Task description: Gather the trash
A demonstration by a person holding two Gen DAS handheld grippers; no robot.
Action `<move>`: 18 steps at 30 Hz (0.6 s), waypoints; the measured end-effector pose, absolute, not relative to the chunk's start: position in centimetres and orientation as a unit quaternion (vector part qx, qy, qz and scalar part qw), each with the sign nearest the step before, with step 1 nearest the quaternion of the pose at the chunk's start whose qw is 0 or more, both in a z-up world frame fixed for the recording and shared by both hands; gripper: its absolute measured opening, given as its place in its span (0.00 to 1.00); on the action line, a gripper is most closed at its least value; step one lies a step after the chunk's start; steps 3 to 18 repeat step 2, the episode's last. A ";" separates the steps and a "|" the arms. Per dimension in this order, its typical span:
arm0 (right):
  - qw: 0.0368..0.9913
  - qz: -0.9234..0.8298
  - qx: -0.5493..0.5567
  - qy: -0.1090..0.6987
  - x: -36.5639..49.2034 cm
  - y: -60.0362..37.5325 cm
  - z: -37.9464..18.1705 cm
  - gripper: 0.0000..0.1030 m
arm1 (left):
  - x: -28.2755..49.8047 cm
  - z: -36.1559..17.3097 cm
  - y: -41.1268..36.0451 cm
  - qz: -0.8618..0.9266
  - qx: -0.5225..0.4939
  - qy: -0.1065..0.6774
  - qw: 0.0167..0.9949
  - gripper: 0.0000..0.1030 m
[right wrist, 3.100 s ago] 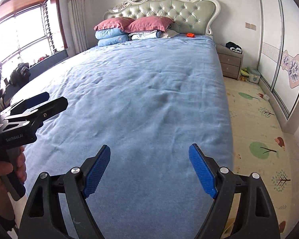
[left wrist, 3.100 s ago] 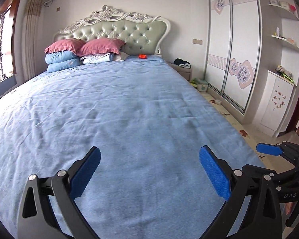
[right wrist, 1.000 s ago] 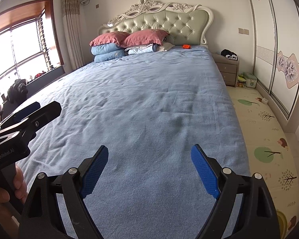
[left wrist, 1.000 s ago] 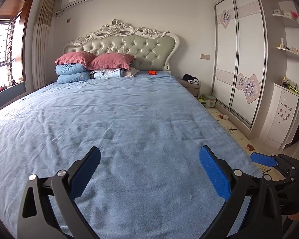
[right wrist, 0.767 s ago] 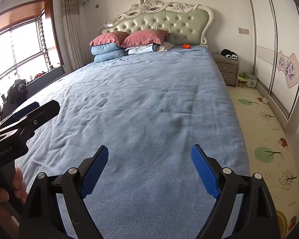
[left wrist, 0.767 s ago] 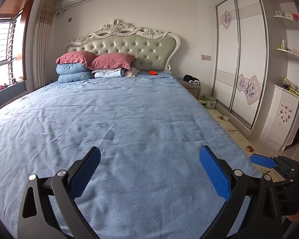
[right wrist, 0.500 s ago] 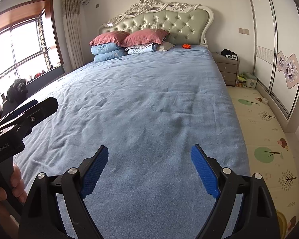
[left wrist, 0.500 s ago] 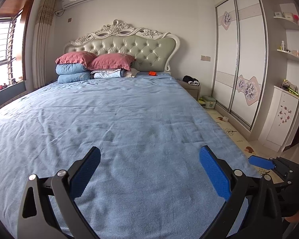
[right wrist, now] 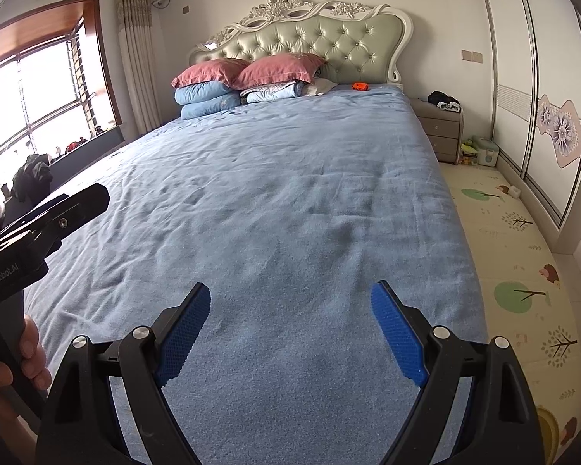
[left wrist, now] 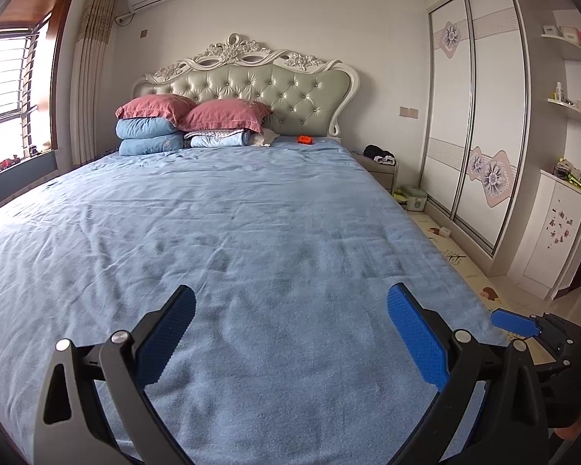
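Both grippers hover over the foot of a large bed with a blue blanket (left wrist: 251, 232). My left gripper (left wrist: 290, 314) is open and empty. My right gripper (right wrist: 290, 310) is open and empty; it also shows at the right edge of the left wrist view (left wrist: 515, 321). A small orange object (left wrist: 305, 139) lies far off on the blanket near the headboard, also in the right wrist view (right wrist: 360, 86). A small white object (left wrist: 444, 231) lies on the floor mat by the wardrobe, also in the right wrist view (right wrist: 514, 191).
Pillows and folded quilts (left wrist: 181, 124) are stacked at the headboard. A nightstand (right wrist: 441, 131) with dark clothes and a green-lidded box (right wrist: 484, 151) stand right of the bed. A sliding wardrobe (left wrist: 472, 116) lines the right wall; a window (right wrist: 38, 108) is left.
Both cameras have tilted up since three seconds ago, so the headboard sits lower in view. In the last second almost nothing has moved. Both grippers stay open.
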State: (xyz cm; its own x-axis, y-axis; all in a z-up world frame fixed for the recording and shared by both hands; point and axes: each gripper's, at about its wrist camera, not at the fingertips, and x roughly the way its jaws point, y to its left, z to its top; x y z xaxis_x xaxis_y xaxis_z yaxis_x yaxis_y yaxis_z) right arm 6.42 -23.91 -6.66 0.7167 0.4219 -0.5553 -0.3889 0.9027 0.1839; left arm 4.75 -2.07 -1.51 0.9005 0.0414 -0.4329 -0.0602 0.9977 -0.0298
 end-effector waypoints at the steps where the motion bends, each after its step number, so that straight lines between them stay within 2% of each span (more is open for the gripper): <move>1: 0.926 0.219 0.027 0.306 6.4 -23.9 -6.6 0.80 | 4.8 -1.5 -2.0 0.026 -0.022 0.223 0.974 0.96; 18: 0.926 0.219 0.026 0.306 6.4 -23.9 -6.6 0.80 | 4.8 -1.5 -2.0 0.024 -0.022 0.223 0.974 0.96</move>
